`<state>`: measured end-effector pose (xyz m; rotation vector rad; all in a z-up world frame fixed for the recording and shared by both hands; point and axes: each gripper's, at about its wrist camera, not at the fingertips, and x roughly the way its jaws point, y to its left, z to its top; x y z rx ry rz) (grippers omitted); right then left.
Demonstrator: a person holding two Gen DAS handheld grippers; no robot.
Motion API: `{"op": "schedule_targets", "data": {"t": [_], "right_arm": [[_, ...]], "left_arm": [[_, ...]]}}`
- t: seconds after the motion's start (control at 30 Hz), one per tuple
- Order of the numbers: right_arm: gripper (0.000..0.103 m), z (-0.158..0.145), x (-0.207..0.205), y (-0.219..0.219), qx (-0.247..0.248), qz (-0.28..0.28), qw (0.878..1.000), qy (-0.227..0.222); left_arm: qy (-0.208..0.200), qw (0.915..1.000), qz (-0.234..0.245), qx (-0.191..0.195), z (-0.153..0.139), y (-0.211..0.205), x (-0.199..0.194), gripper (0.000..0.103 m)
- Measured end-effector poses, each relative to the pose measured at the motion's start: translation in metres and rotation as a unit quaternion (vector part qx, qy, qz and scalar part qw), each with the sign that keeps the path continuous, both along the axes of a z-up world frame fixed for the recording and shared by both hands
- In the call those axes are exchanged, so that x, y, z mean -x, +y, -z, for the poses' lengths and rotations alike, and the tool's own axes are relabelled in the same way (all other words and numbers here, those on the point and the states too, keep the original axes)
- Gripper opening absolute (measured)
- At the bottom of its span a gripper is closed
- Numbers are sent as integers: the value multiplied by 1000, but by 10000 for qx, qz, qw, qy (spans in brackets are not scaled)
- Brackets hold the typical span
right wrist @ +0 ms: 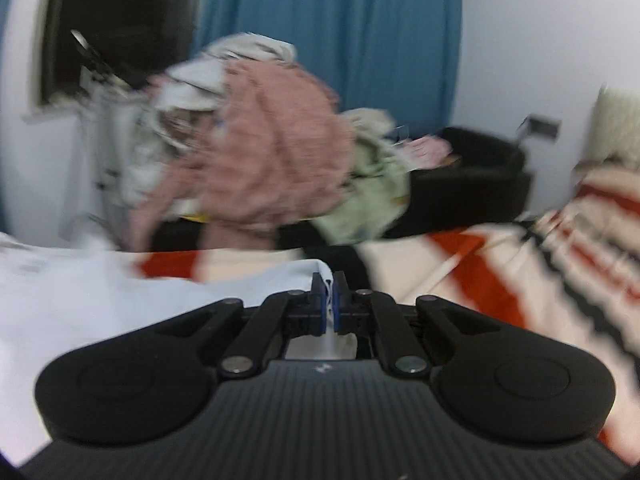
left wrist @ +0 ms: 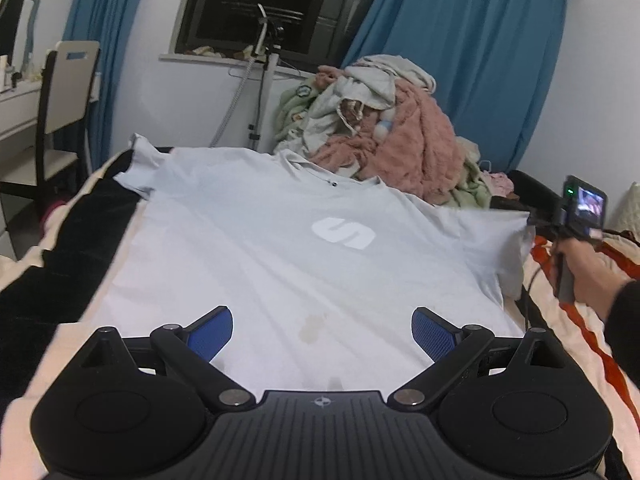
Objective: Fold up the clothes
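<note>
While you hold both tools over the bed [left wrist: 48, 280], going left to right: a chair [left wrist: 68, 92] stands at far left beside a white desk [left wrist: 16, 112], with a blue curtain [left wrist: 100, 40] behind it. Next comes the dark window [left wrist: 272, 4] with a stand [left wrist: 266, 80] below it. Your left hand-held gripper [left wrist: 322, 332] hovers low over the hem of the white T-shirt [left wrist: 260, 248], its blue pads [left wrist: 212, 334] spread wide apart with nothing between them. That T-shirt lies flat, front up, on the bed, neck pointing away from you, a white logo [left wrist: 343, 233] on the chest and a faint stain [left wrist: 312, 326] near the hem. Its left sleeve [left wrist: 140, 168] lies on the black part of the blanket. Behind the collar sits a clothes pile [left wrist: 384, 132], pink fleece on top, green and cream pieces around it. Further right, your right hand [left wrist: 584, 264] holds the right hand-held gripper [right wrist: 329, 296], clamped tight on the edge of the T-shirt's right sleeve [left wrist: 492, 236], which is lifted off the bed. Right wrist view is motion-blurred, but white cloth shows pinched between the closed pads. An orange-striped blanket [right wrist: 460, 256] covers the bed at far right.
</note>
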<state>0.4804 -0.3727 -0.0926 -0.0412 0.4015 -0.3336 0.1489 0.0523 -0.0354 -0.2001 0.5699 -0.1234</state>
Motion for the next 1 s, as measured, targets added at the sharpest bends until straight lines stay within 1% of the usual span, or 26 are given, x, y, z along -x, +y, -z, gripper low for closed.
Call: {"op": "schedule_targets", "data": {"t": [0.07,0.13,0.2,0.27,0.33,0.43,0.5,0.53,0.57,0.6,0.67,0.73,0.8,0.87,0.93,1.0], "right_arm": [[6,8,-23,-18,164,201,9996,126],[6,23,-47,-29,294,305,9986,308],[6,44,-68,-33,483,283,9973,475],[6,64,-77,-28,624,176,9964,550],[6,79,-80,-26,555,84,9972,498],[8,87,-66,-25,93,-62,9999,-89],[10,85,-54,-24,-113,-73,9994,-313],[11,82,-50,-22,-129,-54,9993,-339],[28,77,-45,-20,-162,-77,9993,-320],[53,72,-40,-19,-204,-111,9993,-294],[77,56,-21,-13,-340,-218,9984,-398],[79,39,0,-7,-482,-329,9969,-519],[79,23,31,4,-655,-415,9952,-594],[79,6,64,15,-831,-499,9931,-664],[79,-10,97,27,-1007,-582,9905,-734],[79,-27,130,38,-1182,-664,9875,-804]], "left_arm": [[48,9999,-8,-104,6,-4,-8,97],[141,9997,-41,-215,13,-6,-19,97],[235,9993,-61,-276,20,-7,-31,97],[287,9989,-100,-347,26,-7,-41,97],[318,9984,-146,-442,32,-7,-52,97],[309,9974,-108,-640,36,-7,-66,97],[132,9964,-175,-824,32,-3,-71,97],[76,9958,-248,-872,29,-1,-73,97],[49,9955,-331,-882,28,2,-73,97],[23,9952,-413,-891,27,6,-74,97],[85,9952,-566,-797,26,13,-73,97],[122,9961,-648,-583,23,22,-69,97],[80,9966,-696,-437,18,28,-62,97],[-105,9960,-743,-491,10,29,-49,97],[-293,9950,-716,-626,1,28,-35,97],[-398,9956,-621,-571,-5,26,-18,97]]}}
